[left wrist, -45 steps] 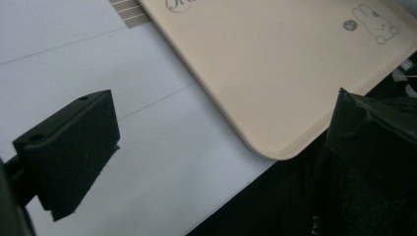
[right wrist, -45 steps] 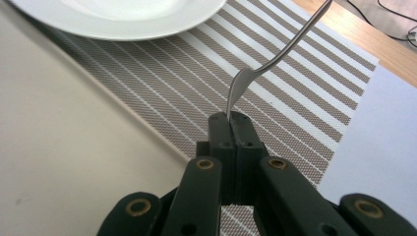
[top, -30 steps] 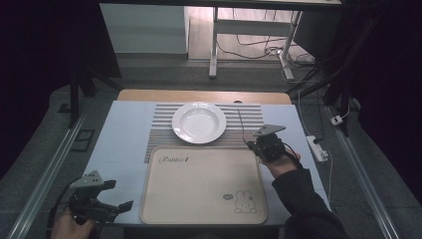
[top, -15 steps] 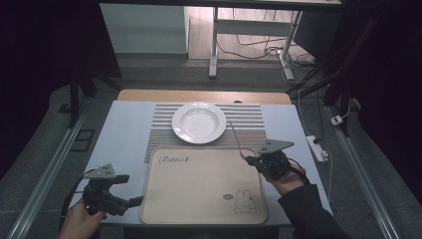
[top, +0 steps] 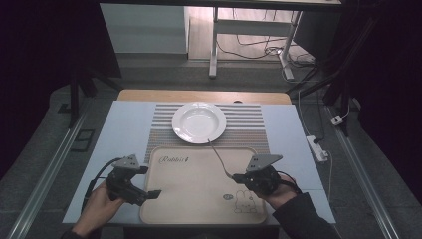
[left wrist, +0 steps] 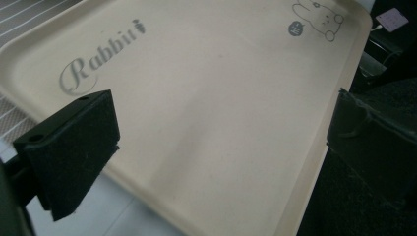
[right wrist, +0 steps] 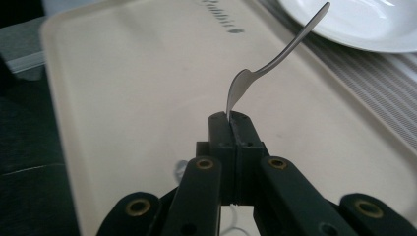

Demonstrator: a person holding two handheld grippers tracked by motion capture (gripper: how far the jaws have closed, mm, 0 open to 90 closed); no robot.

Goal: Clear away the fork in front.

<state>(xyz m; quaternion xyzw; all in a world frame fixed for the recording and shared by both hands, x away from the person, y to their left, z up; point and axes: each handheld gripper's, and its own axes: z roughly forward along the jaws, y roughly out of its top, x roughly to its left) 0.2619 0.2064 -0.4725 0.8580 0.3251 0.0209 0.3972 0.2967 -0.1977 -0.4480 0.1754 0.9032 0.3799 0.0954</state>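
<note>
Desk (top: 124,124): big and pale blue, with a striped mat (top: 249,124) on it.
Tray (top: 199,184): cream, with a rabbit picture, lying at the near edge of the desk, partly on the mat. Nothing lies on it.
Plate (top: 198,122): white and empty, on the mat just behind the tray.
Right claw (top: 234,176): pressed together, pinching the bowl end of a spoon (top: 217,154). It hangs over the right part of the tray.
Left claw (top: 154,193): spread wide, holding nothing. One jaw is over the tray's left edge. In the left gripper view the tray (left wrist: 221,113) lies between the two jaws.
Spoon: thin and silver. Its handle sticks out from the right claw toward the plate, and its tip is over the plate's near rim. In the right gripper view the spoon (right wrist: 275,59) rises from the shut jaws.
Change: a second ago the right claw was beside the tray, further back. Now it is over the tray. The left claw was out past the desk's left corner and has come in to the tray's edge.
</note>
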